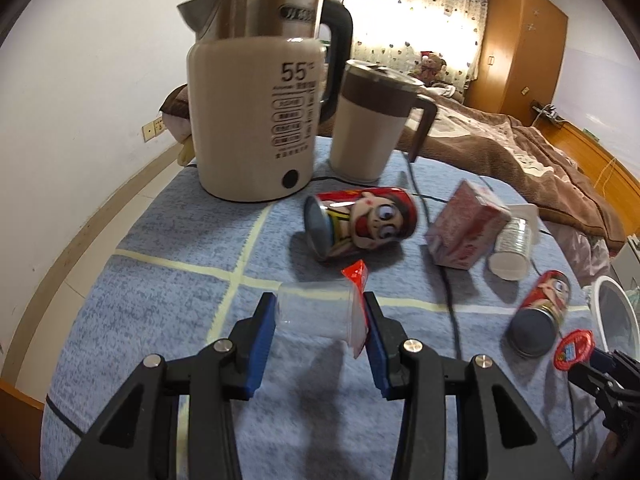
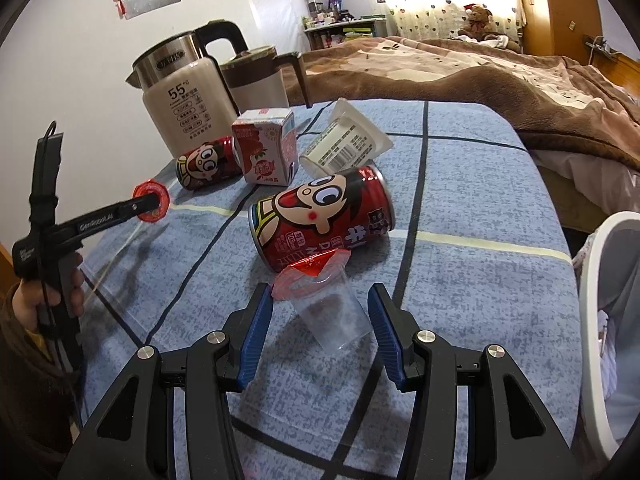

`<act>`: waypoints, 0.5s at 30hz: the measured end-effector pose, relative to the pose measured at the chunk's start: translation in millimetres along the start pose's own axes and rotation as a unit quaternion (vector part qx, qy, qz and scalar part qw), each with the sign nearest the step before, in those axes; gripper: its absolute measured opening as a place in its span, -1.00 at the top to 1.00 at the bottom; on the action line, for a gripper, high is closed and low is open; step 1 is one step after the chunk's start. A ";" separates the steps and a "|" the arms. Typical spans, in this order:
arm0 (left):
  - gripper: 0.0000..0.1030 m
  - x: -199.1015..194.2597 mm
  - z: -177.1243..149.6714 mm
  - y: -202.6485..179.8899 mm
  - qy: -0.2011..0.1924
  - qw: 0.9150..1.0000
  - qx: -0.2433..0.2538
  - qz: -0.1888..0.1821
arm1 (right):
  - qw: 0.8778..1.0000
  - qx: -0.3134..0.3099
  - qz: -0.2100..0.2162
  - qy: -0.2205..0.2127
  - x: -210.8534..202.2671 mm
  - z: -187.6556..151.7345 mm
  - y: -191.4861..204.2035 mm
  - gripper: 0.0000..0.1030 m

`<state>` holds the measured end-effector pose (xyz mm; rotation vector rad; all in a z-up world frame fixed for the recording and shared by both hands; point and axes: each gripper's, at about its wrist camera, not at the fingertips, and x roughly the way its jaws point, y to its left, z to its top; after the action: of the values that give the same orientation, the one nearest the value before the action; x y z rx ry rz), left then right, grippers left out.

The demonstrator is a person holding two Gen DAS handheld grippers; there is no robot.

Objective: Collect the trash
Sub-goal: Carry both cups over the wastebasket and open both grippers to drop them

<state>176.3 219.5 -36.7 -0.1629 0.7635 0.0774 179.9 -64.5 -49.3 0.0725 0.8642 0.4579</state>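
We see a clear plastic cup with a peeled red foil lid (image 1: 316,314) clamped crosswise in the left tongs (image 1: 320,304), its base against one blue pad and its lid against the other. From the right wrist view, this cup is held up off the tabletop (image 1: 160,300), which is covered in a blue checked cloth.

A second clear plastic cup with a red foil lid (image 2: 334,316) lies on the cloth between the fingers of the right tongs (image 2: 319,290). Its base points back towards us. These tongs are released and straddle the cup; we see a gap beside the left pad, while the right pad sits very near the cup wall.

Just ahead of the right tongs lies a red drink can with a cartoon face (image 2: 320,216), on its side and touching the second cup's lid. Beyond it are a pink and white milk carton (image 2: 266,148), standing, and a white plastic yogurt tub (image 2: 344,144), tipped over.

Ahead of the left tongs we find another red cartoon-face can (image 1: 360,222) on its side. Farther on stand a cream and steel electric kettle (image 1: 252,120) and a beige jug with a brown lid (image 1: 368,128). A black cord (image 1: 448,288) runs across the cloth to the right of the left tongs. A white round bin (image 2: 600,320) stands off the tabletop edge to the right of the right tongs, and a bed with a brown blanket (image 2: 480,72) lies beyond.
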 end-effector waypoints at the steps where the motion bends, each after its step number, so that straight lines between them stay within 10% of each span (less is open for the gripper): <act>1: 0.15 -3.0 -1.0 -2.2 -0.002 1.000 -0.001 -0.002 | 1.000 0.002 0.001 -0.003 -2.9 -0.5 -0.6 0.02; 15: 0.14 -57.0 -16.0 -65.4 -0.034 0.997 0.046 -0.047 | 0.998 0.031 -0.006 -0.050 -54.4 -9.3 -19.7 0.02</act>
<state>132.7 151.7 -0.8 -0.1069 0.6897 -0.0407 149.7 -106.1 -21.2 0.1469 0.7808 0.4127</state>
